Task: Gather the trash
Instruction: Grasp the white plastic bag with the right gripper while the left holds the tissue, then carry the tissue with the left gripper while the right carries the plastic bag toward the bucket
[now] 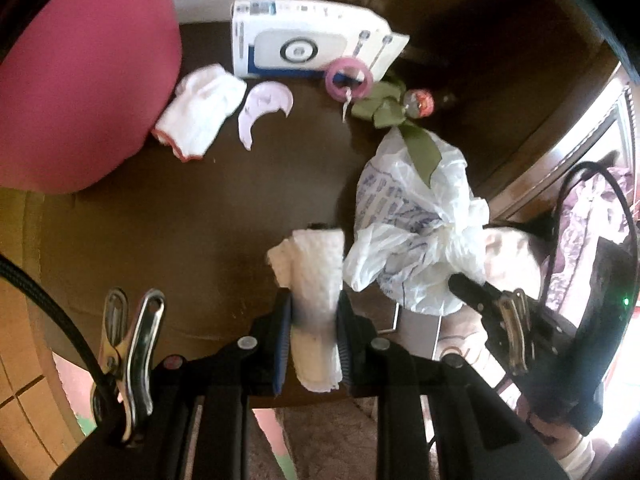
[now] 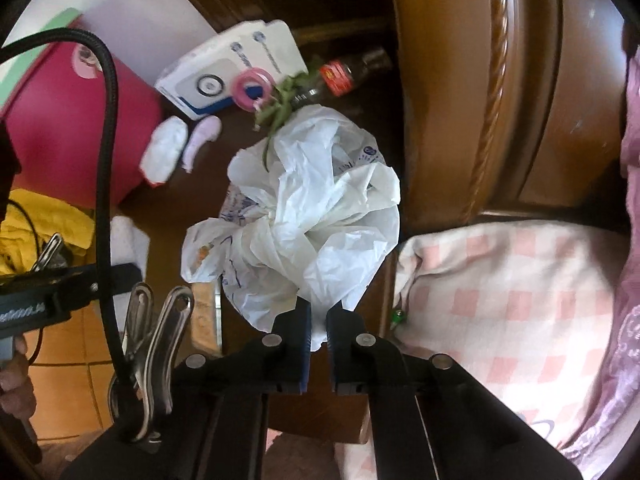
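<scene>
The big pink bin [image 1: 84, 76] sits far up & to the left of the left claw [image 1: 314, 344], on the dark brown table [image 1: 168, 220]. Next biggest is the white plastic bag [image 2: 304, 216], all crumpled. The right claw [image 2: 319, 328] pinches the bag's bottom edge, its jaws nearly pressed together on the thin plastic. The bag bunches up in front of that claw. In the left view the same bag [image 1: 416, 232] is just to the right of the left claw's tips.

A white box [image 1: 308, 44] w/ a blue ring picture stands far ahead of the left claw, at the back of the table. Near it are a pink ring [image 1: 348, 76], green leaves [image 1: 384, 108] & a bottle [image 2: 340, 74] w/ a red label, lying down, blurry so maybe a soda bottle.

The left claw pinches a rolled white paper towel [image 1: 316, 300] between its pads. The roll sticks out past the tips & hangs back toward the camera too.

Ahead & left of that claw lie a white crumpled cloth [image 1: 200, 108] w/ a red edge and, beside it, a small pale purple curved piece [image 1: 262, 106].
</scene>
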A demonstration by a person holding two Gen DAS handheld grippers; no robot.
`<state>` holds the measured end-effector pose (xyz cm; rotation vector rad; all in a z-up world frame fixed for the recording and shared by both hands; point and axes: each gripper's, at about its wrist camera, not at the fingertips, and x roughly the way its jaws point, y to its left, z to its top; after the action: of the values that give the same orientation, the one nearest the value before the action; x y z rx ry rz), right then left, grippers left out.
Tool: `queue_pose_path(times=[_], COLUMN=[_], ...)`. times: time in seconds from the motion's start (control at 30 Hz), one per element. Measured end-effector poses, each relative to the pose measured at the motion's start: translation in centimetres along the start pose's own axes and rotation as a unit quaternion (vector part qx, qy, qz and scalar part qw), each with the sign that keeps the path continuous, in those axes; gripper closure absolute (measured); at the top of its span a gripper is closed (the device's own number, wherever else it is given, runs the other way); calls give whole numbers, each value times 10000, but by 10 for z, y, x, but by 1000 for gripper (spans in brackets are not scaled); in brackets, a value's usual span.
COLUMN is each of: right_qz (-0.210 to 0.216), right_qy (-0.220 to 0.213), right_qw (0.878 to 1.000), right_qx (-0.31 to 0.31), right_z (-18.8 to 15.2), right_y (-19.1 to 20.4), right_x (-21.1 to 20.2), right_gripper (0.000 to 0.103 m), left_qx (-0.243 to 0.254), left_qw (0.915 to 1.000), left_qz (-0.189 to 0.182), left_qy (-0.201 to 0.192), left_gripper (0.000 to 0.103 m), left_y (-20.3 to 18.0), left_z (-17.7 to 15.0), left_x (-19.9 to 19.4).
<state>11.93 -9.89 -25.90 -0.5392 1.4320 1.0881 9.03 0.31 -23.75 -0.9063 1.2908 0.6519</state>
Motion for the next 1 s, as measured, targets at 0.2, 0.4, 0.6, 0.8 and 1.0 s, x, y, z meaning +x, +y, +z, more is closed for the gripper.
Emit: queue_pose_path(times=[0.2, 0.4, 0.6, 0.8, 1.0], right_qz=[77, 56, 31, 47, 12], right_qy=[-222, -408, -673, -921, -1185], right_qw=[9997, 9991, 9977, 9957, 9929], right_qx=[-89, -109, -81, -39, -118], right_z=[0, 0, -2, 0, 7], right_y=[13, 21, 40, 56, 79], right_x=[-30, -60, -92, -123, -147], right_gripper=[96, 96, 96, 96, 96], left_qx=[136, 332, 540, 753, 919], left_qw=[9996, 9986, 9971, 9943, 9904], left_qz=[-84, -168, -186, -249, -368], left_qy=[-232, -387, -505, -716, -969], left_gripper=[82, 82, 82, 82, 82], left_y=[2, 10, 14, 13, 13], left_z=[1, 5, 12, 17, 23], left_x=[-29, -61, -92, -120, -149])
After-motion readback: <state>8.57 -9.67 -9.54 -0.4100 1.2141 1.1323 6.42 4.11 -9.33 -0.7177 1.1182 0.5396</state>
